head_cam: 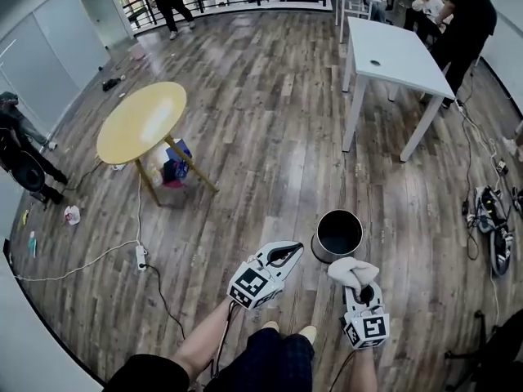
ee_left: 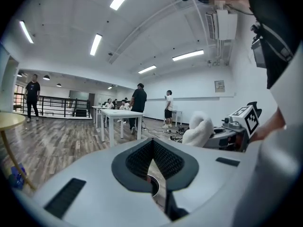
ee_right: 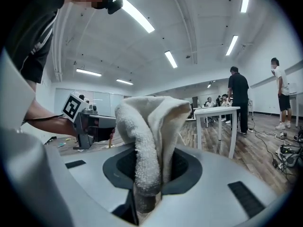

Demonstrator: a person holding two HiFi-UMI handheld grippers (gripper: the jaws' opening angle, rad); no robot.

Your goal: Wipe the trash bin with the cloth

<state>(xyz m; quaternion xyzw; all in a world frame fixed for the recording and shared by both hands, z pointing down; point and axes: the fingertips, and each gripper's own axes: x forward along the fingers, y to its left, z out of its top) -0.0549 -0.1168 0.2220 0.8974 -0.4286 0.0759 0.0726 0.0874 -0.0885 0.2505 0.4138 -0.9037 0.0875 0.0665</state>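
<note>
Round yellow table [head_cam: 143,121], with a colourful bundle [head_cam: 170,168], possibly bags, beneath it; white rectangular table [head_cam: 392,55] well apart; white power strip [head_cam: 140,257] on wood floor [head_cam: 261,113].

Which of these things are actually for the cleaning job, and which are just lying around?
For the job: trash bin; cloth clamped in the right gripper; left gripper, shut and empty.

Just lying about: yellow round table; bags under it; white table; power strip on the floor.

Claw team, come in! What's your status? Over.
Left claw shut, empty. Right claw shut on cloth. Trash bin upright on floor, just ahead. Nothing in the way.
</note>
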